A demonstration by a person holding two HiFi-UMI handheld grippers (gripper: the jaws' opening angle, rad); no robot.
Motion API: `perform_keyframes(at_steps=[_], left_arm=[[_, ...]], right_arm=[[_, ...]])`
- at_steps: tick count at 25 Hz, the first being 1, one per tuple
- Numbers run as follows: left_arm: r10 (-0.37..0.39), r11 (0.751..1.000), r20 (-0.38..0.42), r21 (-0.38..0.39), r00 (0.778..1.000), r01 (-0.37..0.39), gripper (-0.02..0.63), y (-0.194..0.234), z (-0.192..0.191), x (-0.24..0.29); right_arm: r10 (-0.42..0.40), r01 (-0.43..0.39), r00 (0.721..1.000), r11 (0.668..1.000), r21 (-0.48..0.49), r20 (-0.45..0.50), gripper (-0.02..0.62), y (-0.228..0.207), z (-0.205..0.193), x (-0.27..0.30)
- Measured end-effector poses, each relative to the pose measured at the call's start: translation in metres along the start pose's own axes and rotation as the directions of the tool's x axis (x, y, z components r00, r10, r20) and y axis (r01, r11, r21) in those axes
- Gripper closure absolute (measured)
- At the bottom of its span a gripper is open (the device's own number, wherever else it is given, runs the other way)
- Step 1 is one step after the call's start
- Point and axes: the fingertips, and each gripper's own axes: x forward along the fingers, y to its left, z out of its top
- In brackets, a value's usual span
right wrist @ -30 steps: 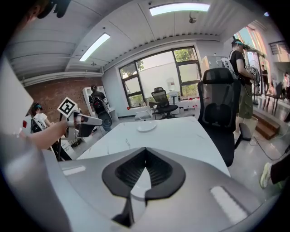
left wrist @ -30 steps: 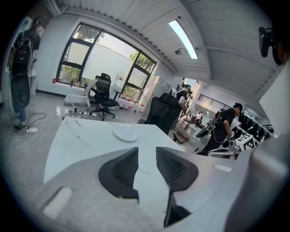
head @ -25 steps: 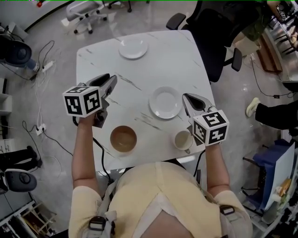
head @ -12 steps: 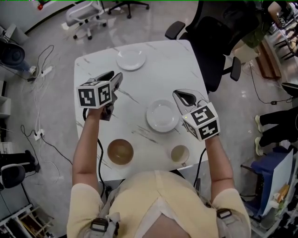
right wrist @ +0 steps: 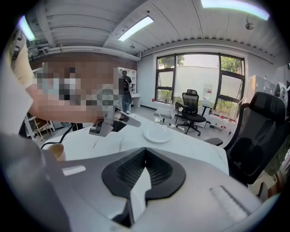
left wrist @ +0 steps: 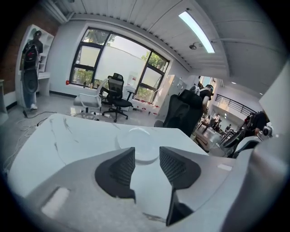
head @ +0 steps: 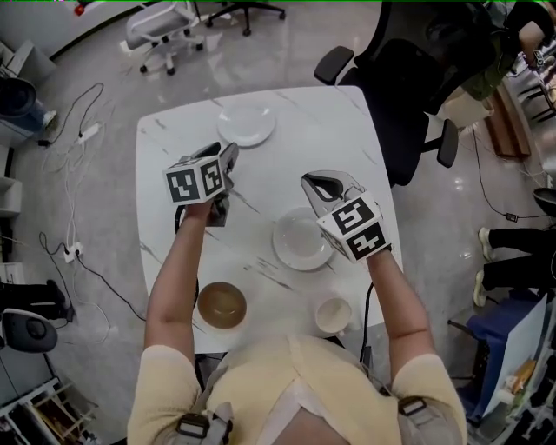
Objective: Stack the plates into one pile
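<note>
Two white plates lie on the white marble table (head: 165, 148). One plate (head: 246, 124) is at the far edge, the other (head: 300, 241) near the middle. My left gripper (head: 229, 155) hovers just short of the far plate and points at it. Its jaws have just been opening and stand open with nothing between them. In the left gripper view (left wrist: 147, 156) that plate (left wrist: 138, 144) shows through the gap, further ahead. My right gripper (head: 321, 184) is shut and empty above the near plate's right rim. In the right gripper view (right wrist: 145, 153) the far plate (right wrist: 157, 134) and the left gripper (right wrist: 113, 122) show.
A brown bowl (head: 221, 304) and a cream cup (head: 333, 315) sit at the table's near edge, close to the person. A black office chair (head: 408, 78) stands at the far right corner, a white chair (head: 161, 22) beyond the table. Cables lie on the floor to the left.
Both hands have moved forward over the table, away from the person. The left gripper has come close to the far plate; the right one now hangs over the near plate's rim.
</note>
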Motion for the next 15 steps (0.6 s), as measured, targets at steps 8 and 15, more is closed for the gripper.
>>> perform_keyframes(at_steps=[8,15], left_arm=[[0.094,0.993,-0.020,-0.076,0.995,-0.095,0.413,0.020,0.001,0.035],[0.152,0.986,-0.052,-0.062,0.987,-0.155,0.413,0.037,-0.008,0.053]], right_arm=[[0.024,-0.025,0.999,0.999,-0.034,-0.026,0.592,-0.002,-0.010,0.034],[0.013,-0.020,0.998,0.995,-0.102,-0.068,0.592,0.001,-0.026,0.051]])
